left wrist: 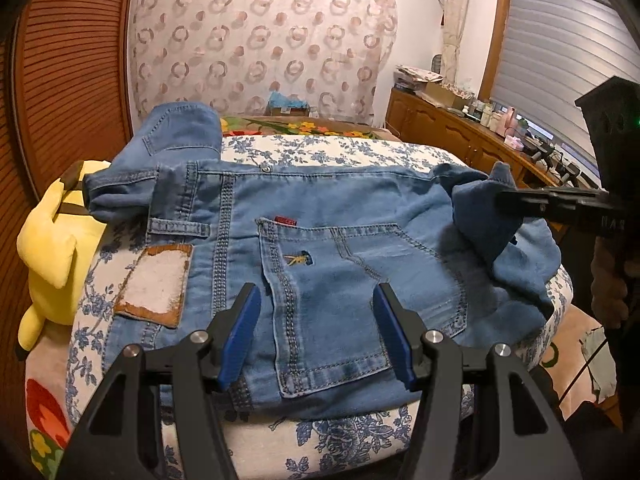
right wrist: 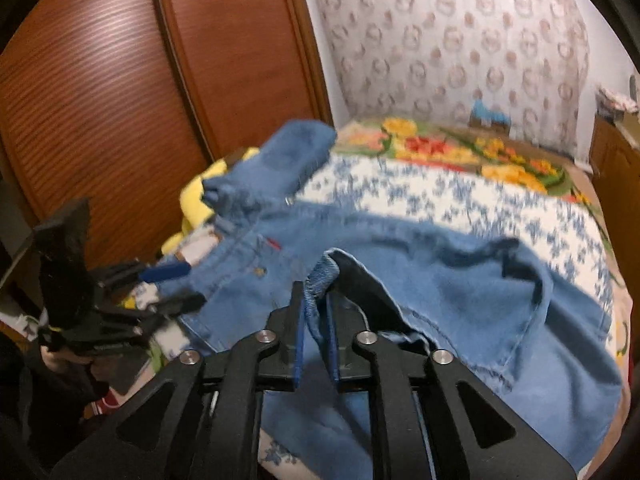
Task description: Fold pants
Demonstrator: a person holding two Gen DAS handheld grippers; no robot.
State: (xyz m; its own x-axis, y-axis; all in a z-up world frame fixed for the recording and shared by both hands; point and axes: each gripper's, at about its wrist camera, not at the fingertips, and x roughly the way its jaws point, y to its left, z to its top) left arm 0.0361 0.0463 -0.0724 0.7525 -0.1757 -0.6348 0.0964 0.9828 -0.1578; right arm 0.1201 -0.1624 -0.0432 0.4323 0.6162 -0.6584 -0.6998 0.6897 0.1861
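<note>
Jeans spread on the bed, one claw wide, the other on a hem.

Nearest, the left claw point(left wrist: 316, 334) stood open above the back pocket point(left wrist: 340, 300) of the pants point(left wrist: 328, 204), its blue pads clear of the denim. The right claw point(right wrist: 316, 340) was nearly closed on a ribbed hem point(right wrist: 320, 280) of the pants point(right wrist: 460, 280); the frame was too blurred to tell whether its pads pressed the cloth. The jeans lay flat, waistband toward the left, on the blue-flowered bedspread point(left wrist: 352, 148). Beside the waistband sat a yellow plush toy point(left wrist: 56, 240). Beyond stood a patterned headboard point(left wrist: 260, 40) and a wooden wardrobe point(left wrist: 72, 72).
</note>
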